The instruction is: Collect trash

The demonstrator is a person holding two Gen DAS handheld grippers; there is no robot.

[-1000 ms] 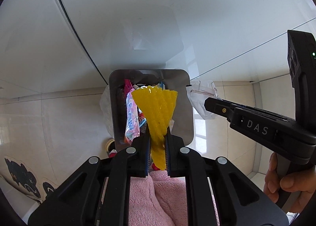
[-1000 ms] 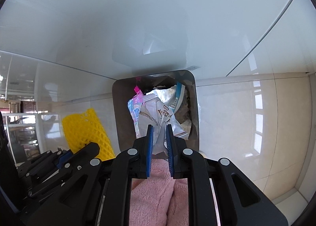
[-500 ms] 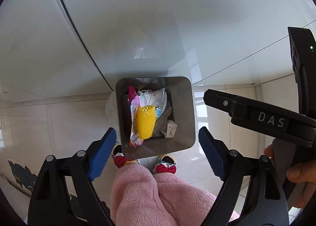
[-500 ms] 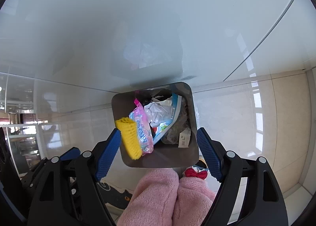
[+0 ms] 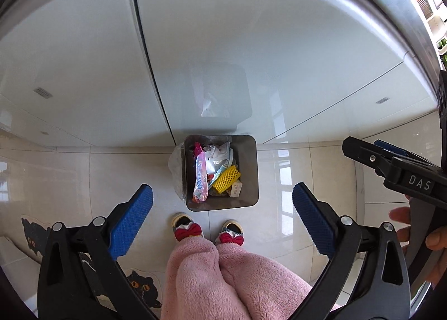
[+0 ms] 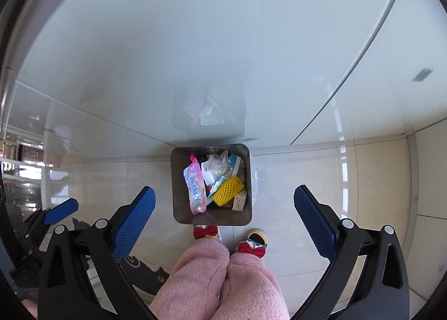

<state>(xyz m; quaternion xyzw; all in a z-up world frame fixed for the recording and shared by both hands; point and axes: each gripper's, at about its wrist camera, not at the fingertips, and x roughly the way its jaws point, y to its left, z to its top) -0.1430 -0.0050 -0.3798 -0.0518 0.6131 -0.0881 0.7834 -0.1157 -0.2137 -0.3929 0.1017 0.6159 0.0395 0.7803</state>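
A square grey trash bin [image 5: 250, 174] stands on the tiled floor against a white cabinet; it also shows in the right wrist view [image 6: 176, 180]. Inside lie a yellow foam net [image 5: 226, 180] [image 6: 226, 191], a pink snack wrapper [image 5: 200, 177] [image 6: 194, 184] and white and blue wrappers [image 5: 216, 156]. My left gripper [image 5: 222, 218] is open and empty, high above the bin. My right gripper [image 6: 225, 218] is open and empty, also high above it. The right gripper's body [image 5: 402, 174] shows at the right of the left wrist view.
The person's pink fleece legs [image 5: 218, 278] and slippers with red bows [image 5: 191, 229] stand just in front of the bin. A clear bag [image 5: 174, 172] hangs at the bin's left side. A cat-print mat [image 5: 139, 286] lies on the floor at left. White cabinet doors [image 5: 223, 54] rise behind.
The left gripper opened and dropped the yellow foam net into the bin. The right gripper opened too. Both grippers have risen well above the bin.
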